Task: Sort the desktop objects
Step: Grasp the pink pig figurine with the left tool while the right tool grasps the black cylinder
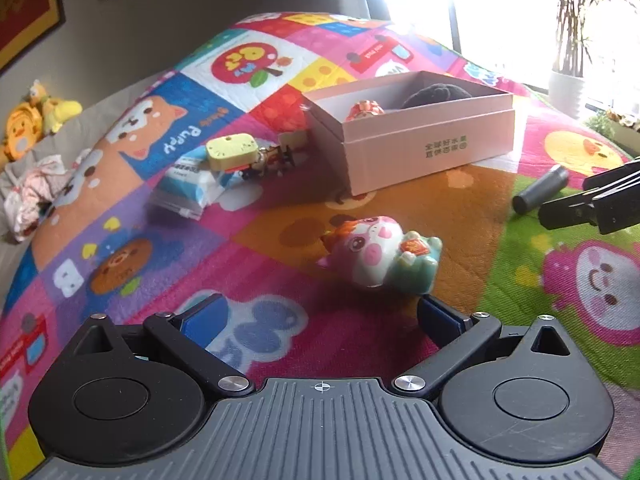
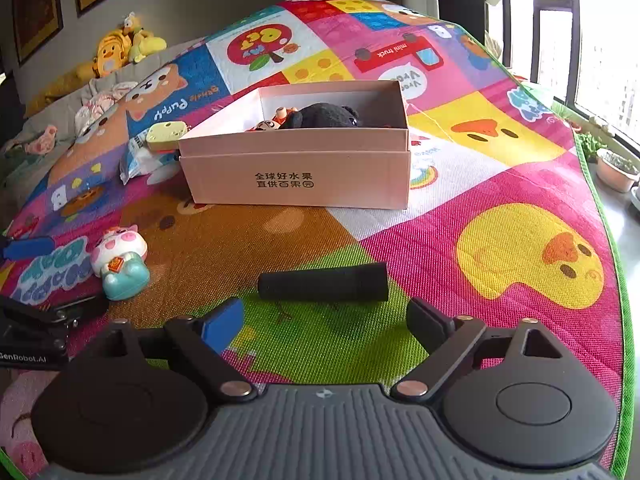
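Note:
A pink cardboard box (image 2: pixel 296 184) stands open on the colourful play mat, with a black plush toy (image 2: pixel 328 116) and small figures inside. A black cylinder (image 2: pixel 323 282) lies on its side just ahead of my right gripper (image 2: pixel 324 320), which is open, the cylinder just beyond its fingertips and untouched. A pink and teal cat figurine (image 1: pixel 380 252) lies just ahead of my left gripper (image 1: pixel 320 312), also open with nothing between its fingers. In the left wrist view the box (image 1: pixel 432 148) sits further back and the cylinder (image 1: pixel 540 188) lies at the right.
A yellow tag-shaped item (image 1: pixel 230 150) with a keychain and a blue-white tissue pack (image 1: pixel 188 184) lie left of the box. Yellow plush toys (image 2: pixel 116 52) and crumpled cloth sit off the mat's far left. Potted plants (image 2: pixel 616 168) stand by the window at the right.

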The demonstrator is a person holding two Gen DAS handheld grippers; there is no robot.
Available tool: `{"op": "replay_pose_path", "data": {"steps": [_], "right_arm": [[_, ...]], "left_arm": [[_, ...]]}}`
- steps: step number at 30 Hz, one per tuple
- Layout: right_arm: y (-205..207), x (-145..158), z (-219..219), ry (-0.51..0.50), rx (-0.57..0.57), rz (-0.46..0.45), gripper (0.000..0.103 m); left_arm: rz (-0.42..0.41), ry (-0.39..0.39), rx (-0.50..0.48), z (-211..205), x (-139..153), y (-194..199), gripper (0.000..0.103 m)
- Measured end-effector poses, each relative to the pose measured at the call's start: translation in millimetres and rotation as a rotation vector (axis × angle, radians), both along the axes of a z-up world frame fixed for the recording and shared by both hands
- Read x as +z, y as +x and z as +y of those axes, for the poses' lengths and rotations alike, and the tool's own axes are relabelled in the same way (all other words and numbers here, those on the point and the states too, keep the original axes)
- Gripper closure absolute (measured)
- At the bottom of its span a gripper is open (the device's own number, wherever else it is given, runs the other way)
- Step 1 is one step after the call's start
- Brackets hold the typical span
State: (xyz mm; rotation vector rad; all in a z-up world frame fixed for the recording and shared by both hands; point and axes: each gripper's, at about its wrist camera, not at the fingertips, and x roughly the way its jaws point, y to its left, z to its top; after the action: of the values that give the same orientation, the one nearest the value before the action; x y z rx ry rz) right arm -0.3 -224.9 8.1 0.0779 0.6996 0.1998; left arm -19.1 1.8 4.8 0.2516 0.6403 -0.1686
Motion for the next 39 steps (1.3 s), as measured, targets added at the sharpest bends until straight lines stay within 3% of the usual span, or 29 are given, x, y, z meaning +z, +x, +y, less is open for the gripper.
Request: {"op": "replay_pose_path", "data": {"steps": [4, 13, 17, 21, 24, 29, 34, 39], "right_arm": [[1, 0, -8, 0.048, -0.03, 0.001, 0.006], [0, 0, -6, 0.039, -0.028, 0.0, 0.005], [1, 0, -5, 0.041, -0.026, 0.003, 0.004], [2, -1, -2, 0.019, -0.024, 0.01, 0.003], [6, 1, 5, -0.033, -0.006, 0.026, 0.003], [20, 8, 18, -0.173, 0.023, -0.044, 0.003], [47, 6, 20, -0.15, 0.042, 0.019, 0.003], [56, -1, 29, -0.151, 0.074, 0.03, 0.007]], "left_arm": [[0.012, -0.013, -0.037, -11, 0, 4, 0.0], [-0.006, -0.021, -0.069, -29, 0, 32, 0.001], [0.005, -0.035, -0.072, -26, -2, 31, 0.022], [-0.003, -0.044, -0.071, -25, -1, 28, 0.026], [-0.005, -0.039, -0.084, -27, -1, 22, 0.026], [-0.024, -0.047, -0.122, -26, -1, 7, 0.025], [-0.022, -0.078, -0.119, -22, 0, 7, 0.023], [-0.029, -0.083, -0.126, -21, 1, 7, 0.013]]}}
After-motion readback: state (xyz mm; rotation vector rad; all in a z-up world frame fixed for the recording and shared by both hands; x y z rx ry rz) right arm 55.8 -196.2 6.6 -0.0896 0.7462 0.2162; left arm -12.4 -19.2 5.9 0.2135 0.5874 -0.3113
